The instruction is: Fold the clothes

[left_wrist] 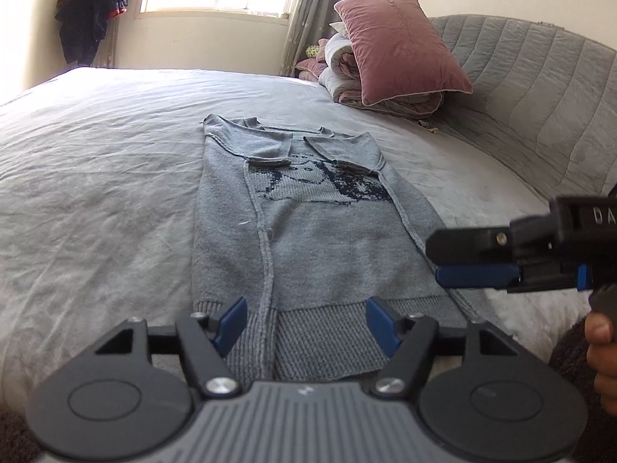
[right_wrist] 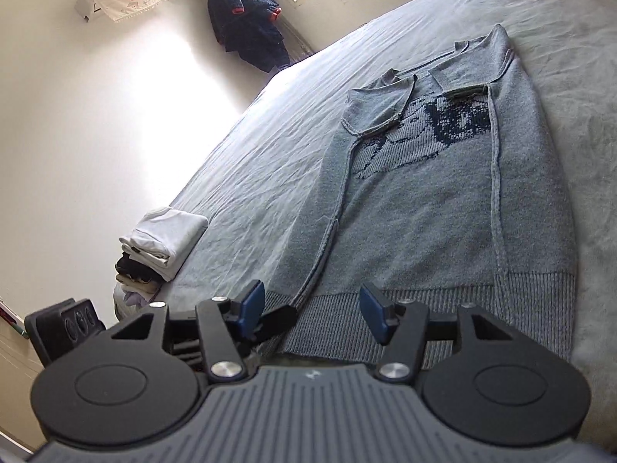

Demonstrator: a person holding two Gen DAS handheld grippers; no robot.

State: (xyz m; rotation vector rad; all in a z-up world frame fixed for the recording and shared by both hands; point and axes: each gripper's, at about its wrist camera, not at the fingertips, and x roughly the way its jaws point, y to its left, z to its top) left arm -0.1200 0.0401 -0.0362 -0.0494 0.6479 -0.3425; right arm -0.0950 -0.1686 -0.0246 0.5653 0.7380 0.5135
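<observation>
A grey knitted sweater with a dark blue picture on the chest (left_wrist: 308,208) is laid flat on the pale grey bed sheet (left_wrist: 96,177), with both sleeves folded inward over the body. Its ribbed hem (left_wrist: 320,343) is seen directly in front of the jaws of the left gripper (left_wrist: 306,326), and part of the hem lies between the two blue pads (left_wrist: 231,324). These jaws are held wide apart and nothing is pressed by them; the cloth is not lifted.

In the right wrist view, the same sweater (right_wrist: 443,200) is spread ahead of the right gripper (right_wrist: 312,314), and the ribbed hem (right_wrist: 424,320) runs just beyond its jaws. These jaws are also kept wide, and no cloth is gripped between the blue pads (right_wrist: 252,305). The right gripper (left_wrist: 474,260) is also seen from the left wrist, at the right side of the left jaws and above the right edge of the sweater, held by a hand (left_wrist: 603,351).

Far beyond the jaws, a dusty pink velvet pillow (left_wrist: 401,46) is leaned on a rolled quilt near the grey padded headboard (left_wrist: 540,100). To the left of the right jaws, a small stack of folded clothes with a white piece on top (right_wrist: 162,247) is placed at the edge of the bed. A dark blue garment (right_wrist: 246,23) is hung on the wall beside the window.
</observation>
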